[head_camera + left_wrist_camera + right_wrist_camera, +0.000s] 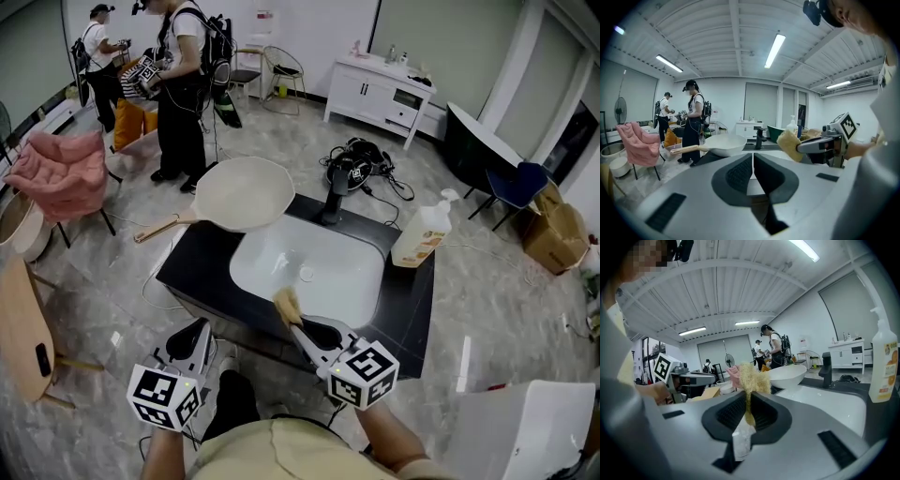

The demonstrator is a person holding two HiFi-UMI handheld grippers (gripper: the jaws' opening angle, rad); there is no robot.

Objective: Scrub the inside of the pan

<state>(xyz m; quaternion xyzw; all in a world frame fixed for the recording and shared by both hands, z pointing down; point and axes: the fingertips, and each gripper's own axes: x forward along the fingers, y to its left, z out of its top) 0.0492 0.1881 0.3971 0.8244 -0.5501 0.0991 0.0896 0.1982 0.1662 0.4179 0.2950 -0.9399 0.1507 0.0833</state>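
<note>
Cream-coloured and open side up, the frying pan (246, 192) is set on the far left corner of the black countertop (197, 267), just beside the white sink (356, 291). Its wooden handle (164, 228) is pointed to the left and a little toward the person, so the long axis is laid slantwise across that corner. In the sink only the drain (307, 273) is seen. A soap bottle (422, 234) is stood upright at the sink's right, a black faucet (335, 197) behind the sink. The right gripper (295, 321) is held over the sink's near rim — its jaws are clamped on a yellow sponge (285, 301). The left gripper (195, 330) is held low at the near left — its jaws are pressed together on nothing.
</note>
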